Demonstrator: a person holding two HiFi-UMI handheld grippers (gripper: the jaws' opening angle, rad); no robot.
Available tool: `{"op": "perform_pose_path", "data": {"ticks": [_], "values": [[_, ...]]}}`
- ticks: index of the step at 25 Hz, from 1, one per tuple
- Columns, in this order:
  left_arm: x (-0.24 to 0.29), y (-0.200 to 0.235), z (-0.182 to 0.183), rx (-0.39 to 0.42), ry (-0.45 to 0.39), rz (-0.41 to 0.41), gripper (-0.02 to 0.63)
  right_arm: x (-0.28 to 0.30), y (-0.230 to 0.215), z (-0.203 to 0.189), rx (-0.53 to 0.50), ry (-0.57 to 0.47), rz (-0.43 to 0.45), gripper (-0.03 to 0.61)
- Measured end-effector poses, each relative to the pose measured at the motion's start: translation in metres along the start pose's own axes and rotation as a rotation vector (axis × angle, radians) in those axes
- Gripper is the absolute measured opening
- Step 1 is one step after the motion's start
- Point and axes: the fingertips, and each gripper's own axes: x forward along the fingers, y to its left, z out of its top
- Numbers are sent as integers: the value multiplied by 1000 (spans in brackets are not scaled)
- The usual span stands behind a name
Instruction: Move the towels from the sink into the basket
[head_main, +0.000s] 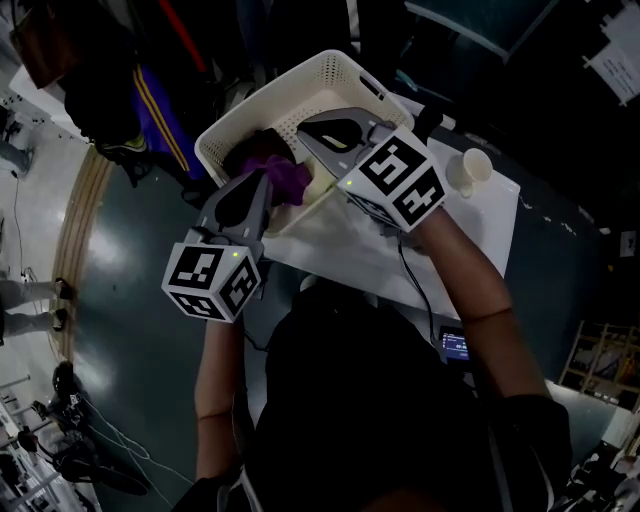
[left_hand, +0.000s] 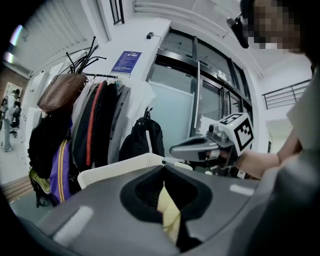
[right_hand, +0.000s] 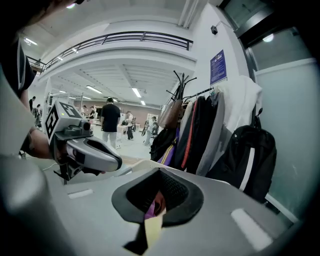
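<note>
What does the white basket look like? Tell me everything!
The white basket looks plastic, with rounded corners and walls full of tiny holes. It sits upright at the edge of a white table. A purple towel lies bunched by its near rim. The left tongs and right tongs hang over it.

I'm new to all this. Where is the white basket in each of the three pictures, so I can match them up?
Head view: the basket is upper centre, seen from above.
Left gripper view: only its perforated white rim, left of centre, lower half.
Right gripper view: a sliver of pale rim, just left of centre.
Shared landmark: the coat rack of hanging clothes, beyond the basket in all three.
</note>
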Motion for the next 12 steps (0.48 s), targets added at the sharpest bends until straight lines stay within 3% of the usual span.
{"op": "perform_pose_path", "data": {"ticks": [12], "values": [[58, -90, 3, 58, 12, -229, 5, -96, -44, -56, 128, 21, -194, -2]]}}
